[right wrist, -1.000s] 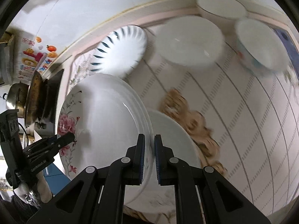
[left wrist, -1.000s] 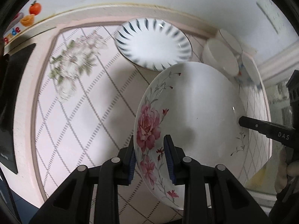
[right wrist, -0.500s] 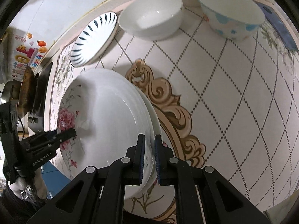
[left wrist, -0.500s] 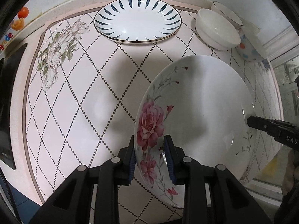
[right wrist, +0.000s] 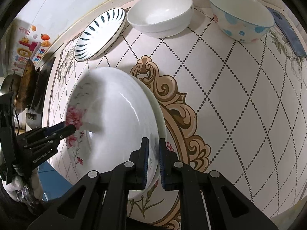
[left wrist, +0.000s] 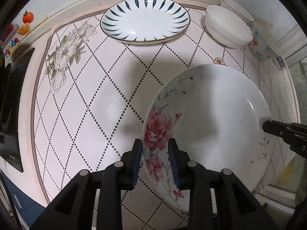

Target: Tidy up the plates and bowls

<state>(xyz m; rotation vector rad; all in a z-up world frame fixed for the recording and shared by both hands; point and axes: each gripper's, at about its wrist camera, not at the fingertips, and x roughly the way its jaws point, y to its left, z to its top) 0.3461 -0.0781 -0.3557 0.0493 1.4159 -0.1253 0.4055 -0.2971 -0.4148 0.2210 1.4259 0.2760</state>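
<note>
The rose plate (left wrist: 211, 118) hangs tilted above the counter (left wrist: 107, 88); we pinch its near-left rim in our left gripper (left wrist: 155, 159) and its right rim (opposite side) in our right gripper (right wrist: 153, 160), both clamped tight.

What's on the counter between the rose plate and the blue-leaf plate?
Nothing: in the left wrist view only bare tiled counter separates the rose plate from the blue-leaf plate.
</note>
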